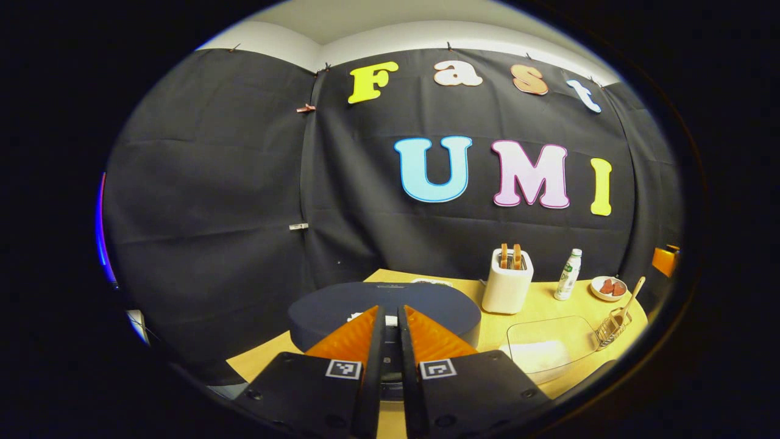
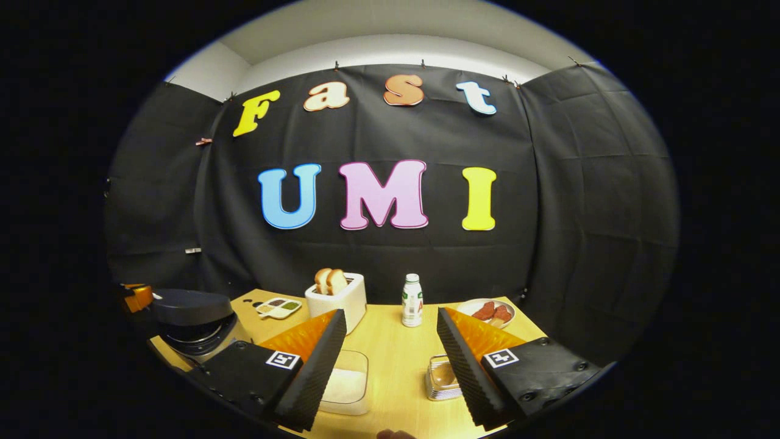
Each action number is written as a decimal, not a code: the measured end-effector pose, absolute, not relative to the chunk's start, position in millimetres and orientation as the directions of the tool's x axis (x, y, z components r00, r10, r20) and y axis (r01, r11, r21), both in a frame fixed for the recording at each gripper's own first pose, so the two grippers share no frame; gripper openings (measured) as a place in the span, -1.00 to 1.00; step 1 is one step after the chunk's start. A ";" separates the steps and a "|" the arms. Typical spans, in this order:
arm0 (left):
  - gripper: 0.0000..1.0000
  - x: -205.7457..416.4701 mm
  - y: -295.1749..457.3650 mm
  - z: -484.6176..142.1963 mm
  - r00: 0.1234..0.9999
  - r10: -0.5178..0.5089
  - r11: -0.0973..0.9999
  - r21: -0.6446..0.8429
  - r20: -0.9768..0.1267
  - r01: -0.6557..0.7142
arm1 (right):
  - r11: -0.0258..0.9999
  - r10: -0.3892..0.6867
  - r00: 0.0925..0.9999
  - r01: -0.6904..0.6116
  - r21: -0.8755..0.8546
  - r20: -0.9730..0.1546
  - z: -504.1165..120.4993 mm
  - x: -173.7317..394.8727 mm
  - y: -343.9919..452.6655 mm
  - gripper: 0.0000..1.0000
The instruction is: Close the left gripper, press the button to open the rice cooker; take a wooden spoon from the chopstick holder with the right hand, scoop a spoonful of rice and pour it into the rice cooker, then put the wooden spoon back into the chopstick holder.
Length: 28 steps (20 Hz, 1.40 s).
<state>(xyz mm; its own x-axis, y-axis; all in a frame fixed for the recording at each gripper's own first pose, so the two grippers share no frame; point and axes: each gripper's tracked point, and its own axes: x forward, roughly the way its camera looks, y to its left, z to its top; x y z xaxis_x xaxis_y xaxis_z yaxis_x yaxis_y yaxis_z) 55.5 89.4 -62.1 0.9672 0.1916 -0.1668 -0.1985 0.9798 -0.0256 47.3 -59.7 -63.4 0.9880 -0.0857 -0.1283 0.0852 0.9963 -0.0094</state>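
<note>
Pale wood table [image 2: 390, 347] carrying all items. Left gripper [image 1: 390, 317] with fingers drawn narrow, only a thin slit between them, holding nothing; tips poised just above the dark lid of the rice cooker [image 1: 439, 305] at the near left of the table. Cannot tell whether the tips touch the lid. Same rice cooker [image 2: 192, 317] seen in right gripper view at the table's left edge, lid slightly raised over a pale inner rim.

Right gripper [image 2: 390, 335] spread wide, holding nothing, above the near middle of the table. Below its left finger, clear container of rice [image 2: 347, 381]; same container [image 1: 548, 347] in left gripper view, right of the cooker. Chopstick holder [image 2: 442, 378], metal wire, partly behind the right finger. In left gripper view the chopstick holder [image 1: 612, 326] sits near the table's right edge with the wooden spoon [image 1: 634, 292] upright-tilted in it.

Behind: white toaster [image 2: 338, 299] with bread, small bottle [image 2: 412, 300], plate of reddish food [image 2: 493, 312], divided dish [image 2: 278, 307].
</note>
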 end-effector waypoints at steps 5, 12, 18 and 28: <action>-0.34 53.0 88.4 -25.2 0.964 0.254 0.967 0.002 -0.073 -0.255 | 0.979 -0.187 0.958 0.200 0.038 -0.218 -101.9 65.6 -117.7 0.88; 0.05 46.9 80.9 -17.7 0.956 0.281 0.959 -0.010 -0.085 -0.283 | 0.970 -0.209 0.925 0.238 0.055 -0.318 -147.4 87.6 -158.4 0.85; 0.39 28.9 70.2 -8.5 0.953 0.288 0.957 -0.014 -0.095 -0.290 | 0.963 -0.214 0.901 0.260 0.074 -0.377 -181.8 116.3 -181.5 0.85; 0.76 3.1 57.0 1.4 0.939 0.321 0.946 -0.002 -0.122 -0.324 | 0.941 -0.226 0.850 0.317 0.118 -0.477 -230.7 148.8 -210.5 0.80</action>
